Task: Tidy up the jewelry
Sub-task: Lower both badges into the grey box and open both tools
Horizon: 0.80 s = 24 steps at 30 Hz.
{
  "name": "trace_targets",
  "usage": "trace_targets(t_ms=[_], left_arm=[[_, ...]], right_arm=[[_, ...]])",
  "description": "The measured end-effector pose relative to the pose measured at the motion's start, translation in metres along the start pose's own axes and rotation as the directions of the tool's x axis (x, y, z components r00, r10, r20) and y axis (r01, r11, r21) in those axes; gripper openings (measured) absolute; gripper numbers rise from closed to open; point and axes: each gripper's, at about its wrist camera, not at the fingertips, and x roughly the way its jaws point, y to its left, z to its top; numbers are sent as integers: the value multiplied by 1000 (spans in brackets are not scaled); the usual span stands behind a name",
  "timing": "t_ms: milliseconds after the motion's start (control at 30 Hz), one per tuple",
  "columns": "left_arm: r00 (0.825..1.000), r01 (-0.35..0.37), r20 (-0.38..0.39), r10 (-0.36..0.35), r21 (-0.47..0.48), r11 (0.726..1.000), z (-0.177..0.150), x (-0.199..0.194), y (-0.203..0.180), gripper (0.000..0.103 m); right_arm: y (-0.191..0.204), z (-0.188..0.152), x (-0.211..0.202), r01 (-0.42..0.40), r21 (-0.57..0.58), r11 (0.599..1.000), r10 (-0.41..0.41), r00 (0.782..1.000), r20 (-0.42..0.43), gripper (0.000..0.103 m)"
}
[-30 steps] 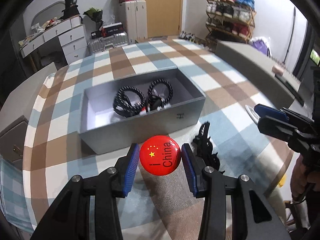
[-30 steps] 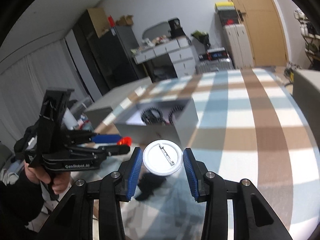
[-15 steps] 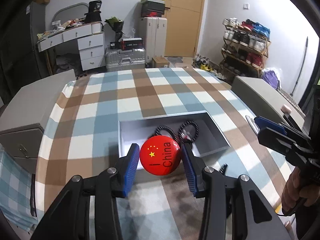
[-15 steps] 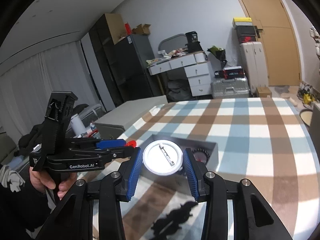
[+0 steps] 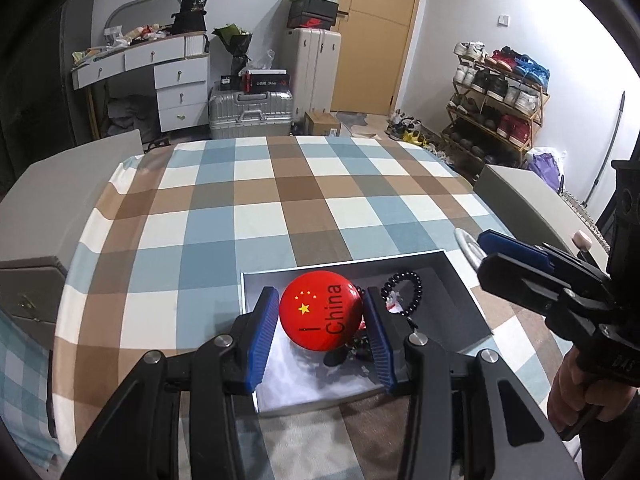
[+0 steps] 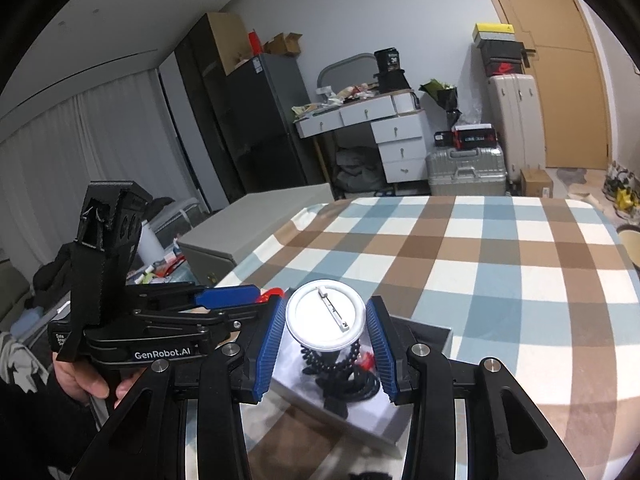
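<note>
My left gripper (image 5: 320, 316) is shut on a round red badge (image 5: 320, 314) with yellow stars and the word China. It holds it over the open grey box (image 5: 460, 280) on the checked tablecloth. Black bead bracelets (image 5: 404, 294) lie inside the box. My right gripper (image 6: 326, 322) is shut on a round badge (image 6: 326, 318) seen from its white back with a pin. It holds it above the same box (image 6: 436, 336), over the black bracelets (image 6: 348, 376). The left gripper also shows in the right wrist view (image 6: 228, 300), and the right gripper in the left wrist view (image 5: 516, 256).
The checked tablecloth (image 5: 280, 200) covers the table. Grey furniture stands at the table's left (image 5: 68, 172) and right (image 5: 528, 196). A white dish rim (image 5: 466, 246) lies past the box. Suitcases, drawers and a shoe rack stand behind.
Both grippers have lifted and moved forward over the box, each still holding its badge. The black item on the cloth in front of the box has dropped out of view.
</note>
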Motion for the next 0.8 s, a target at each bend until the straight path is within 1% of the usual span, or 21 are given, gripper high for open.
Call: trace_targets(t_ms=[233,433,533,700,767,800], left_arm=[[1000,5,-29,-5,10,1000,2,13,5,38],[998,22,-53,-22,5,1000,2,21,8,38],[998,36,-60,-36,5,999,2,22,9,38],[994,85,-74,-85,6,996,3,26,9,38],[993,81,-82,-80,8,997,3,28,9,39],[993,78,-90,-77,8,997,2,29,9,42]], right_arm=[[-9,-3,22,9,7,1000,-9,999,-41,41],[-15,-5,31,15,21,1000,-13,998,-61,41],[-17,-6,36,24,18,1000,-23,997,-75,41],[-16,-9,45,37,11,999,-36,994,-107,42],[-16,-10,46,47,16,999,-45,994,-104,42],[-17,-10,46,46,25,999,-43,993,-106,43]])
